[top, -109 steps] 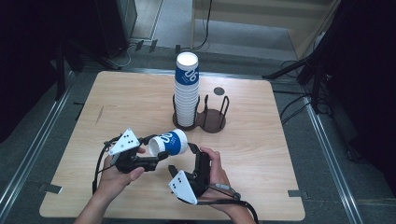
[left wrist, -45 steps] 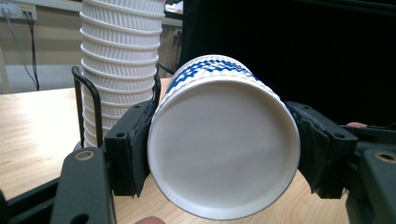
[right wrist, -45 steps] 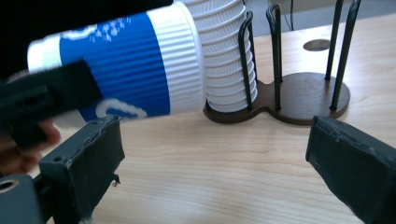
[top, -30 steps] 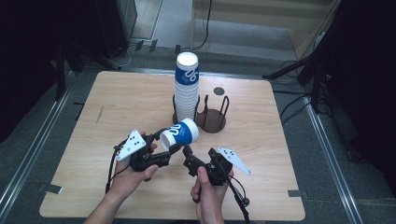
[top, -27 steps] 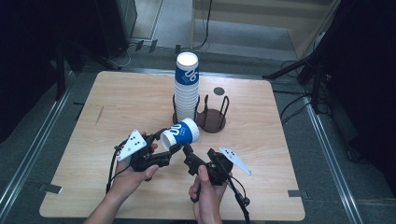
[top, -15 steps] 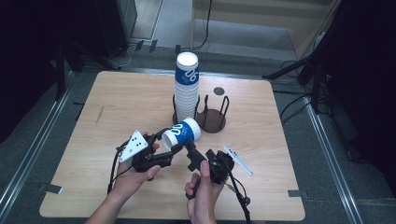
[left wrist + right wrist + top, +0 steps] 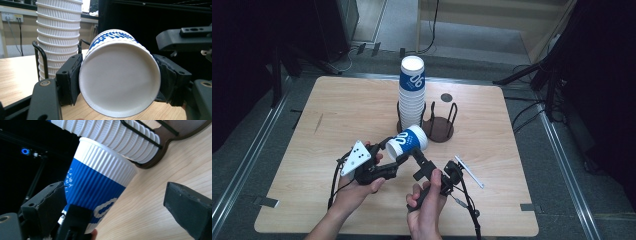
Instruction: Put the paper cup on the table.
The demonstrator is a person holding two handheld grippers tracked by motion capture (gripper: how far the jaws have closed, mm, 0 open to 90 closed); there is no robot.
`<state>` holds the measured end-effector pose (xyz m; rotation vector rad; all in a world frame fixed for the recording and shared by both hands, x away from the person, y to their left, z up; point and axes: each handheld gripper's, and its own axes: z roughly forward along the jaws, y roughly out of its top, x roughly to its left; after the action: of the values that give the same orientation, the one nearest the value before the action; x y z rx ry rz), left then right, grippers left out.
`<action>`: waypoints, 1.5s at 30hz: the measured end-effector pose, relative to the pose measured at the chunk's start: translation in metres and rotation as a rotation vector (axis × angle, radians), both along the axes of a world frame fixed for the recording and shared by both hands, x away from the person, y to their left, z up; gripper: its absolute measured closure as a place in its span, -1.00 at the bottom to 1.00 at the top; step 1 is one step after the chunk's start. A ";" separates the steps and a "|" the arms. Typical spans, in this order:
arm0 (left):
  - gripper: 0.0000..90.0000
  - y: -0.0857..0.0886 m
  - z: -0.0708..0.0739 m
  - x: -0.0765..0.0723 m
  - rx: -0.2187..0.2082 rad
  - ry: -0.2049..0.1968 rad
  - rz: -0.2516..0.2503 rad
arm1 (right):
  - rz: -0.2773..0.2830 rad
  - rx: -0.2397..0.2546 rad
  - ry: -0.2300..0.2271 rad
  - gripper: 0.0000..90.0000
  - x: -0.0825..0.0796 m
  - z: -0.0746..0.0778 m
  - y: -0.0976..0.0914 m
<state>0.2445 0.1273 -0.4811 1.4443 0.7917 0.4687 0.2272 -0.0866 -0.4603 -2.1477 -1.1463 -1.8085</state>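
Cup (image 7: 408, 142) | held on its side above the table near the stack (image 7: 411, 92), left gripper (image 7: 388, 156) clamped across its base | right gripper (image 7: 422, 165) apart beside it, I gripped nothing | I judged it light, thin-walled, crushable; take by ribbed wall, gently

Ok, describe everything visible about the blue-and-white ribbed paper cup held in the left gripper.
The blue-and-white ribbed paper cup looks like corrugated paper: a white band near the rim, a blue body with white lettering and a recessed white base. It lies tilted on its side above the wooden table, clamped near its base by the left gripper. The open right gripper waits beside it.
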 end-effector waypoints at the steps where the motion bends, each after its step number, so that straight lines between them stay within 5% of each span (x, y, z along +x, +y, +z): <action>1: -0.35 0.000 0.000 0.000 -0.003 -0.002 0.001 | 0.002 0.009 0.001 -0.90 0.000 0.000 0.000; 20: -0.35 -0.005 -0.001 -0.002 -0.001 -0.034 -0.010 | 0.008 0.245 0.072 -0.92 0.019 0.000 -0.005; 45: -0.35 -0.006 -0.002 -0.005 0.002 -0.052 -0.057 | 0.059 0.357 0.147 -0.85 0.047 -0.012 -0.003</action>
<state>0.2398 0.1215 -0.4828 1.4472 0.7074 0.4617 0.2741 -0.0896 -0.4727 -1.9777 -0.7762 -1.6498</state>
